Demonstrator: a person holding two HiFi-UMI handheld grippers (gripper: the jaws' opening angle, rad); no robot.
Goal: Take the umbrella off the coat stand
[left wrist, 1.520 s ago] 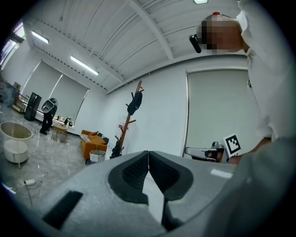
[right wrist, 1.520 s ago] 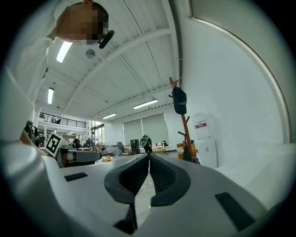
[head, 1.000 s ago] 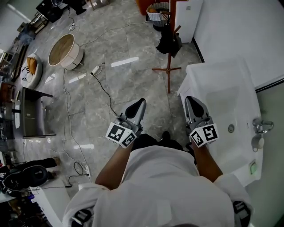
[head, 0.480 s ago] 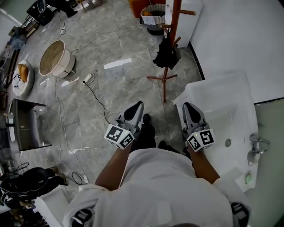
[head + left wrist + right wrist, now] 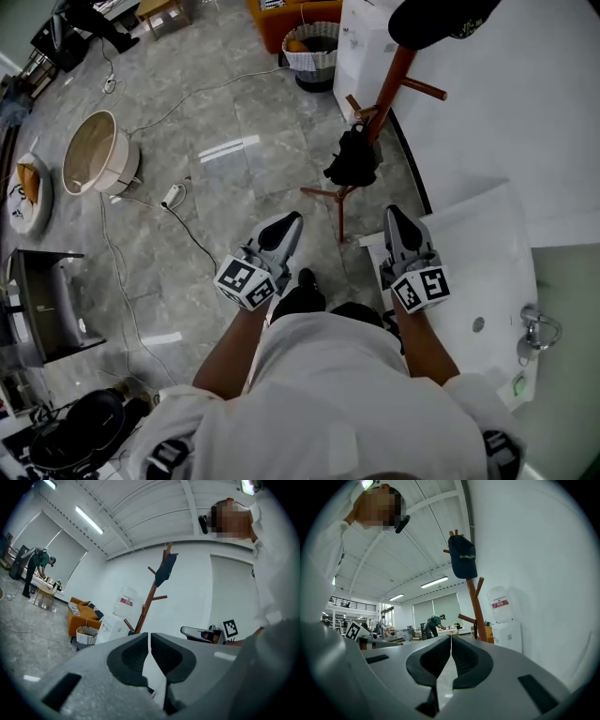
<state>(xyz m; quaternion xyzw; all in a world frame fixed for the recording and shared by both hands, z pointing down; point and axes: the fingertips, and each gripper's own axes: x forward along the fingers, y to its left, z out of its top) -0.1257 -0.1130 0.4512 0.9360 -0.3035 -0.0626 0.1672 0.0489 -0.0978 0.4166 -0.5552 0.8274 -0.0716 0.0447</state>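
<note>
Well, the coat stand stood just ahead by the white wall, spindly on its spread feet, and a hard sideways tug looked likely to rock it. The black umbrella hung bunched on a peg partway down the pole, where its loop could have snagged if dragged outward rather than lifted, maybe shaking the cap off the top. Both the left gripper and the right gripper were short of it, jaws pressed together on nothing, so reaching in like that would only have bumped it.
</note>
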